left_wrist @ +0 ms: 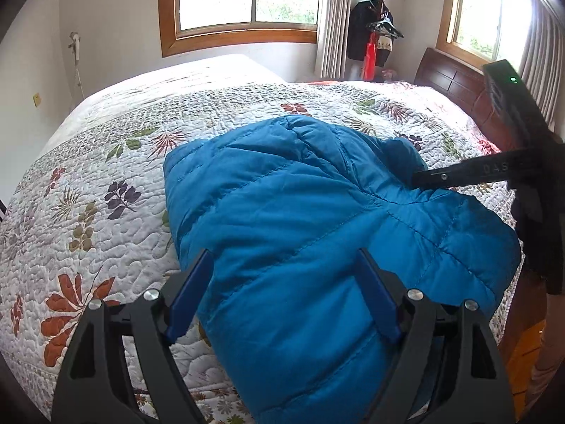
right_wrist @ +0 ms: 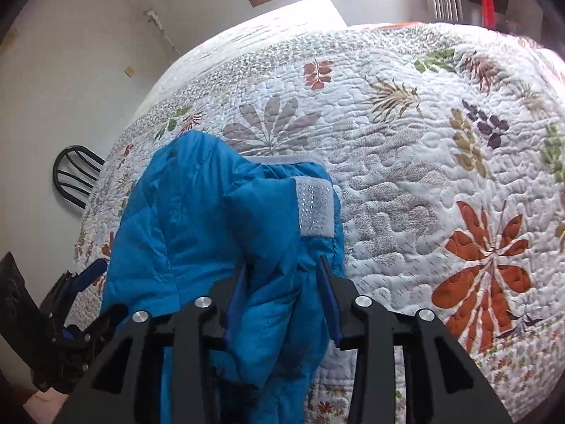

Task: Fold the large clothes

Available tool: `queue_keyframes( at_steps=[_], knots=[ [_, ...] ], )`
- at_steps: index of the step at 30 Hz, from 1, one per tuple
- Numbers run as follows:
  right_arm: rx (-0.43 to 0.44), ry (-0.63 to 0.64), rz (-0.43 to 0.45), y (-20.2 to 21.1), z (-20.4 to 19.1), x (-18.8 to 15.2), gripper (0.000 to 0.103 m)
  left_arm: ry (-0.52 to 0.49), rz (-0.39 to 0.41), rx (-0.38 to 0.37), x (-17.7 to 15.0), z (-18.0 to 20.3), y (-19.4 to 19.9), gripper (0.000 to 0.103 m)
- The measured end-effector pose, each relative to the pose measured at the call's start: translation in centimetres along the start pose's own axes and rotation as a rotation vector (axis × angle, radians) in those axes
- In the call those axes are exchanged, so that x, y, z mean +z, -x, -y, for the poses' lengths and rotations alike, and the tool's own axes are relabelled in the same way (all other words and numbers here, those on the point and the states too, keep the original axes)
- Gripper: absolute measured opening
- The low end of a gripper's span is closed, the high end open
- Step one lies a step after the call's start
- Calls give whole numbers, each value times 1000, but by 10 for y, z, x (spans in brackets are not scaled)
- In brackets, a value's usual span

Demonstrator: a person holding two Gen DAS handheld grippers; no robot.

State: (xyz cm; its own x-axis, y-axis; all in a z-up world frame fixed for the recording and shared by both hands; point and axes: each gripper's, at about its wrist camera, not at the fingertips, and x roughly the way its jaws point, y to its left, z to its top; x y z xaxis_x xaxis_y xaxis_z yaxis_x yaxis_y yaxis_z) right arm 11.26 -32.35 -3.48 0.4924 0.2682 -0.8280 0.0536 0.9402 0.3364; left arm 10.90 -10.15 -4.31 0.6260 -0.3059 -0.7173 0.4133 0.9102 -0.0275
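Note:
A blue quilted puffer jacket lies bunched on the flowered quilt of a bed. My left gripper hangs over its near end, open wide, with the jacket's bulk between the blue pads. In the right wrist view my right gripper stands half open around a puffy fold of the jacket, just below a white hook-and-loop cuff tab. The fabric fills the gap loosely. One black finger of the right gripper dents the jacket's far right side. The left gripper shows at the jacket's left edge.
The bed spreads wide beyond and to the right of the jacket. A dark wooden headboard stands at the far right, a coat rack with hanging clothes in the corner, two windows behind. A black chair back stands by the bed's left edge.

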Motion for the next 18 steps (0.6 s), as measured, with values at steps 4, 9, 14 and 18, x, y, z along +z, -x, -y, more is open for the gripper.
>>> queue_keyframes(
  at_steps=[4, 9, 14, 18],
  knots=[
    [-62, 78, 2, 29, -22, -17, 48, 37, 19, 52, 6, -10, 2, 81],
    [-135, 113, -40, 40, -31, -35, 56, 75, 16, 45, 4, -19, 7, 81],
    [-84, 74, -5, 53, -23, -42, 56, 79, 8, 38, -3, -19, 9, 81],
    [-62, 81, 11, 62, -26, -44, 56, 83, 6, 38, -3, -19, 7, 81]
  ],
)
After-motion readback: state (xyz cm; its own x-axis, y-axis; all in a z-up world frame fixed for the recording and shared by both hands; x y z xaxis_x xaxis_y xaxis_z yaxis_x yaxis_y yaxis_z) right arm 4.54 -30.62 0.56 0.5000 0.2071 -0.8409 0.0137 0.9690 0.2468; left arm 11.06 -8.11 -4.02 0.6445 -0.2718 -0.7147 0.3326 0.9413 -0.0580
